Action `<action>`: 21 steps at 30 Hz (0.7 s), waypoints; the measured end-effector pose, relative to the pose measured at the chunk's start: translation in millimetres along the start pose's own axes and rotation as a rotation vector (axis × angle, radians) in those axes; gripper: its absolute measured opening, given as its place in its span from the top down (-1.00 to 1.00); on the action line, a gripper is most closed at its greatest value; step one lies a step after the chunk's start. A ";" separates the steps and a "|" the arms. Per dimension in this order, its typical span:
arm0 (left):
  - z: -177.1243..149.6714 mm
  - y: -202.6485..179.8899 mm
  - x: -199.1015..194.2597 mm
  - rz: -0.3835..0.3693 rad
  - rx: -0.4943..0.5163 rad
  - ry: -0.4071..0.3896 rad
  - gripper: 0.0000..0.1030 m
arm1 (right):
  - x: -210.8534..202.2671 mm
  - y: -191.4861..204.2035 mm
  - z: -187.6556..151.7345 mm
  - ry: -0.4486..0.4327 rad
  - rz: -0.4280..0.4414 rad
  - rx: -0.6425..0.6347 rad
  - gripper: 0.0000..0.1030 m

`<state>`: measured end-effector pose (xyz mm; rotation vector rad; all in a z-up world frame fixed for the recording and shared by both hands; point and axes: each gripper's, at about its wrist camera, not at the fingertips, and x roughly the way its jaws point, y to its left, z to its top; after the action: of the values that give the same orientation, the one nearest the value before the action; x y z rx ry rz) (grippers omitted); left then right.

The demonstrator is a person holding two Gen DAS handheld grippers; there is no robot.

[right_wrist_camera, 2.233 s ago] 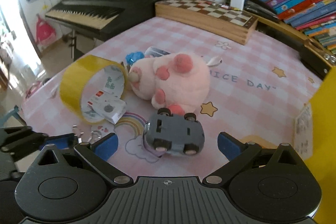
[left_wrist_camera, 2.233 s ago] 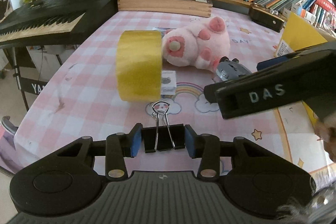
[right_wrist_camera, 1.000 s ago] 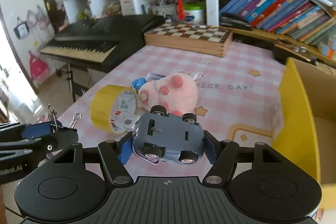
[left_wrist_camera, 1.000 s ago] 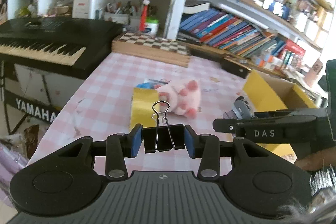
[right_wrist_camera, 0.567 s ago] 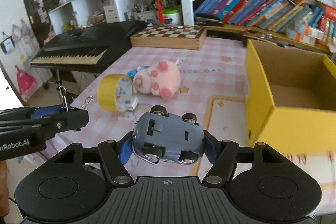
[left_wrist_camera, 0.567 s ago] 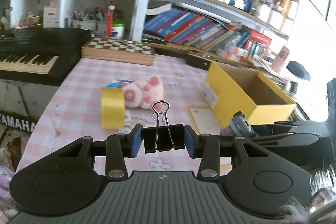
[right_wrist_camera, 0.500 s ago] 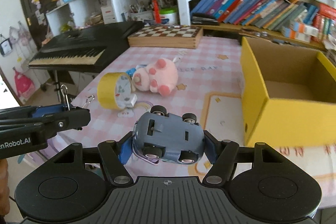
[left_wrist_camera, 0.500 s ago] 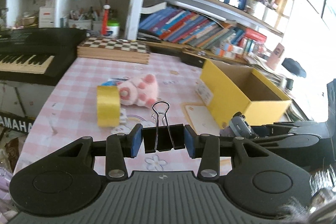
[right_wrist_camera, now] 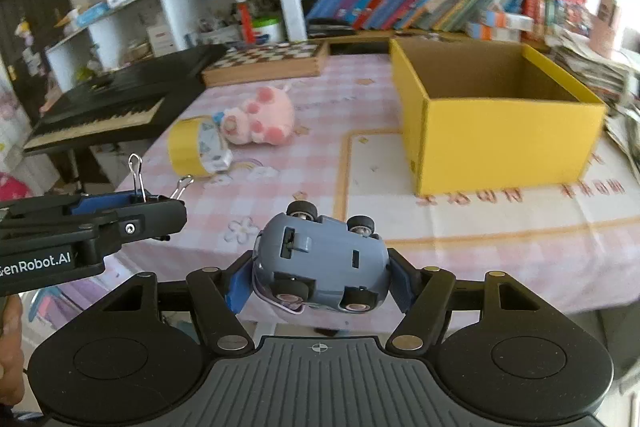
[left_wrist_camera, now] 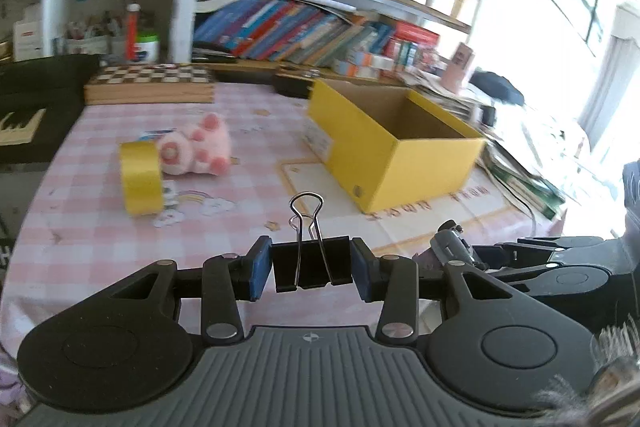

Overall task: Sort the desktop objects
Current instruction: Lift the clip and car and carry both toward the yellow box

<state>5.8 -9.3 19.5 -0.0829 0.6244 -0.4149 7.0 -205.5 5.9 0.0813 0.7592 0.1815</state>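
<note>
The left gripper (left_wrist_camera: 313, 269) has its fingers clamped on a black clip (left_wrist_camera: 312, 267), low centre of its frame. The right gripper (right_wrist_camera: 320, 281) grips an upturned grey car (right_wrist_camera: 320, 263) above the table (right_wrist_camera: 460, 227), with the open yellow box (right_wrist_camera: 500, 131) upper right.

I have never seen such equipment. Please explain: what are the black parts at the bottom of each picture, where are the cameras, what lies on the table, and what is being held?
There is no robot: a person holds a two-finger gripper in each hand, each with its own camera looking along the fingers. The left gripper is shut on a black binder clip. The right gripper is shut on a grey toy car, wheels facing the camera. On the pink checked tablecloth lie a yellow tape roll and a pink plush toy, side by side. An open yellow box stands to the right.
</note>
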 end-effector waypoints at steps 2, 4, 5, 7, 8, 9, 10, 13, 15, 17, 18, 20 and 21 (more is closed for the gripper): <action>-1.2 -5.2 0.7 -0.027 0.022 0.005 0.25 | -6.9 -4.0 -6.2 -0.004 -0.024 0.023 -0.32; -1.8 -10.4 1.0 -0.052 0.043 0.007 0.25 | -12.4 -7.5 -10.1 -0.009 -0.044 0.043 -0.32; -2.1 -12.6 0.8 -0.062 0.051 0.008 0.25 | -15.2 -9.2 -11.7 -0.012 -0.055 0.053 -0.32; -2.4 -17.3 2.1 -0.084 0.066 0.011 0.25 | -19.7 -12.3 -14.1 -0.018 -0.073 0.068 -0.32; -2.3 -19.0 2.8 -0.093 0.072 0.013 0.25 | -21.5 -14.0 -15.5 -0.021 -0.082 0.073 -0.32; -2.2 -20.9 4.1 -0.104 0.079 0.016 0.25 | -23.5 -15.7 -17.0 -0.024 -0.090 0.078 -0.32; -2.6 -23.1 4.8 -0.112 0.083 0.018 0.25 | -25.0 -17.2 -17.7 -0.026 -0.098 0.083 -0.32; -1.6 -29.0 8.6 -0.135 0.097 0.022 0.25 | -29.2 -23.4 -20.1 -0.028 -0.118 0.101 -0.32; -0.8 -33.0 11.4 -0.147 0.105 0.022 0.25 | -31.2 -27.9 -21.6 -0.027 -0.127 0.111 -0.32; 0.3 -37.4 13.8 -0.155 0.109 0.022 0.25 | -32.9 -32.5 -22.5 -0.026 -0.137 0.118 -0.32; 0.9 -39.8 15.8 -0.160 0.110 0.024 0.25 | -33.3 -34.8 -22.7 -0.025 -0.140 0.120 -0.32; 2.2 -44.4 19.1 -0.169 0.114 0.029 0.25 | -34.5 -39.4 -23.3 -0.024 -0.147 0.126 -0.32; 2.6 -47.5 20.8 -0.174 0.120 0.032 0.25 | -35.4 -41.9 -23.9 -0.023 -0.149 0.130 -0.32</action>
<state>5.8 -61.3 19.6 -0.0165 0.6247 -0.6224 -29.0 -253.2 6.7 0.1494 0.7504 -0.0108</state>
